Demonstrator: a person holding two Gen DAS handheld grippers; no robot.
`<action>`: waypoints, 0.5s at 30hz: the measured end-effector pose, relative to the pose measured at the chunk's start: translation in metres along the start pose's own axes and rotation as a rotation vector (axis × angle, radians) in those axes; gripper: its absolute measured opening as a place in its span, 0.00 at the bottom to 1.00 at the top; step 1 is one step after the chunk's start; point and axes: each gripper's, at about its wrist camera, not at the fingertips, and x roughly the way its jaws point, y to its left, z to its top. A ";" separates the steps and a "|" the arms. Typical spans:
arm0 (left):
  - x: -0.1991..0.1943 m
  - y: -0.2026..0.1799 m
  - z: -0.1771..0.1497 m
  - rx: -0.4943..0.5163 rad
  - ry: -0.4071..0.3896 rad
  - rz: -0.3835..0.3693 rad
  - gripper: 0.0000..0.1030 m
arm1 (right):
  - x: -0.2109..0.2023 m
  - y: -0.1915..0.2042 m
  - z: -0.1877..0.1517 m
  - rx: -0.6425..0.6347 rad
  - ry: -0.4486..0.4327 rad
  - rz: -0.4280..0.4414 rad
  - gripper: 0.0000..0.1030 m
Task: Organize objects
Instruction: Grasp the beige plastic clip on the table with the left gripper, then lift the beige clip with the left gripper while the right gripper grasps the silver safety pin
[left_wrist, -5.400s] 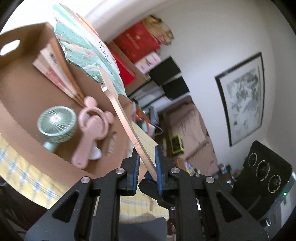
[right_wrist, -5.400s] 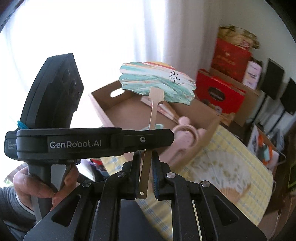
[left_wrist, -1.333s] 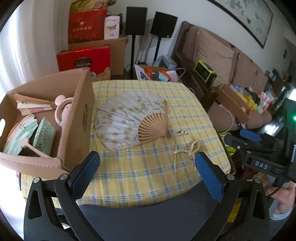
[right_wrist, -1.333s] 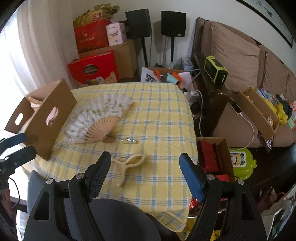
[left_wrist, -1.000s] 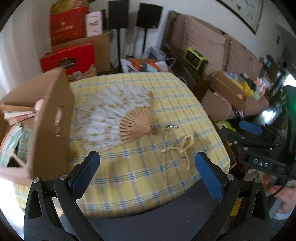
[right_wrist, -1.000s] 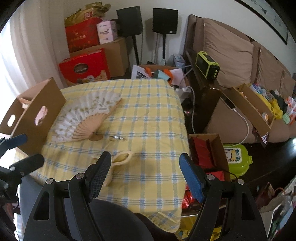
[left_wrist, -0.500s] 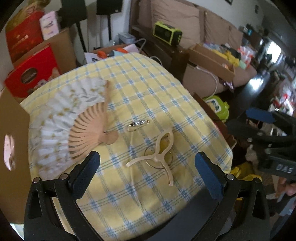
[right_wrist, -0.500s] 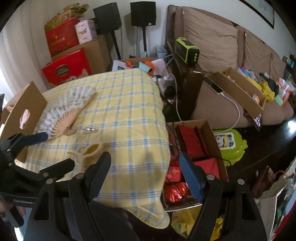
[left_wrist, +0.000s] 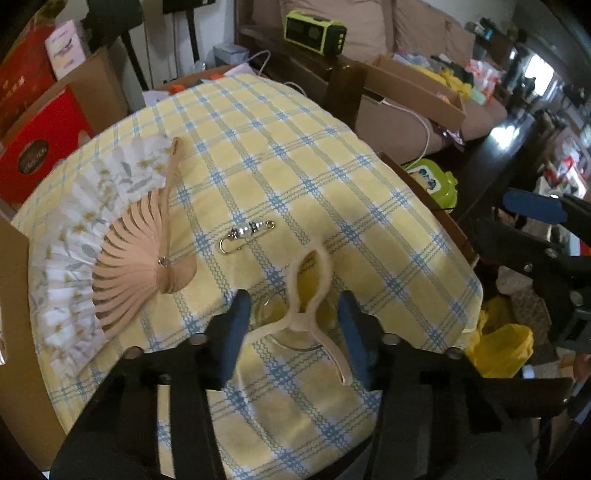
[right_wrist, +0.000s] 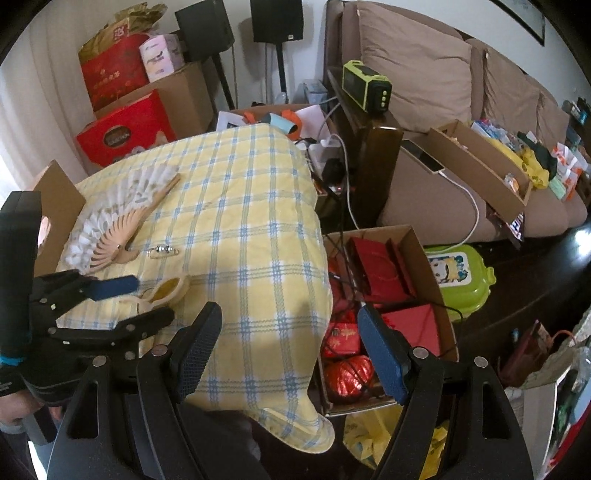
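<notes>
On the table (left_wrist: 388, 192), pin (left_wrist: 246, 236) lies between fan (left_wrist: 110, 243) and clip (left_wrist: 310, 306).

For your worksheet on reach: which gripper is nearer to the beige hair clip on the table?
Left. The left gripper straddles the beige hair clip, a finger either side. The right gripper hangs open beyond the table edge, clear of it.

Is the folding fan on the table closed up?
No: in the left wrist view the folding fan lies spread open on the checked tablecloth, ribs fanned out from the pivot.
</notes>
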 end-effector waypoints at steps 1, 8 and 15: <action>-0.001 -0.001 0.000 0.003 0.000 -0.001 0.38 | 0.001 0.001 -0.001 -0.001 0.003 0.005 0.75; -0.015 0.015 -0.003 -0.057 -0.018 -0.045 0.38 | 0.002 0.010 0.001 -0.019 0.004 0.032 0.75; -0.061 0.050 -0.010 -0.158 -0.109 -0.060 0.38 | 0.002 0.028 0.014 -0.087 -0.008 0.064 0.75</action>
